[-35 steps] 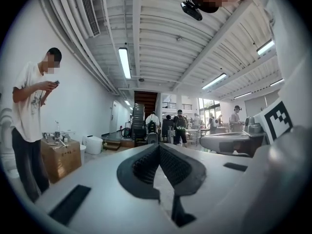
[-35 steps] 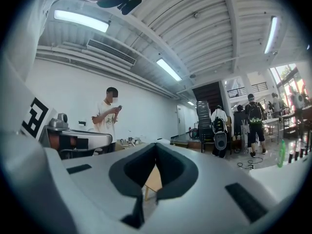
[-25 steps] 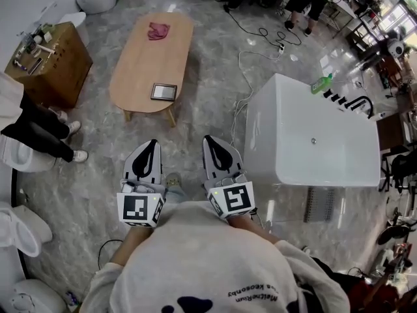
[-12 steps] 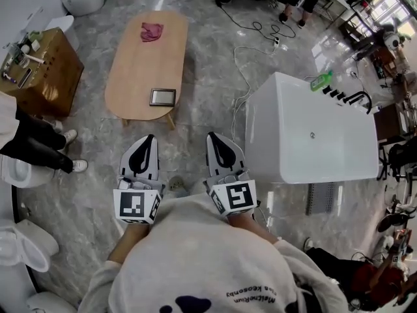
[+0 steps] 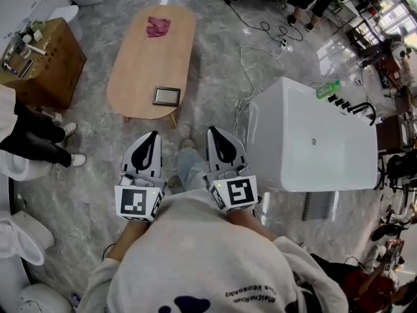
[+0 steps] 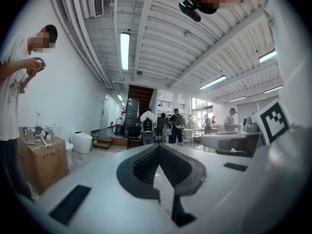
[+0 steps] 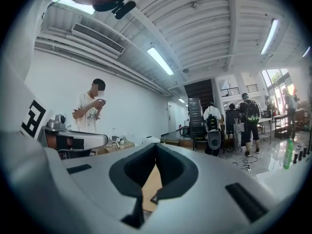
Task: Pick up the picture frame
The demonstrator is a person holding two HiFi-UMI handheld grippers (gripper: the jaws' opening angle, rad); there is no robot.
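Observation:
The picture frame point(image 5: 167, 96), dark-edged with a grey face, lies flat near the closer end of the oval wooden table point(image 5: 140, 64). My left gripper point(image 5: 151, 135) and right gripper point(image 5: 218, 132) are held side by side over the floor, short of the table and pointing level towards it. Both are shut with nothing in them. In the left gripper view the left gripper point(image 6: 158, 145) has its jaws together. The right gripper view shows the right gripper point(image 7: 156, 144) likewise, with the table point(image 7: 148, 184) visible below the tips.
A white bathtub point(image 5: 313, 142) stands close on the right, a green bottle point(image 5: 328, 89) on its rim. A wooden cabinet point(image 5: 45, 64) and a standing person point(image 5: 32, 142) are on the left. A pink cloth point(image 5: 158, 27) lies at the table's far end. Cables point(image 5: 260, 44) trail across the floor.
I have stepped forward towards the table, both grippers travelling with me. A leg in jeans now shows between them. Both grippers stay shut.

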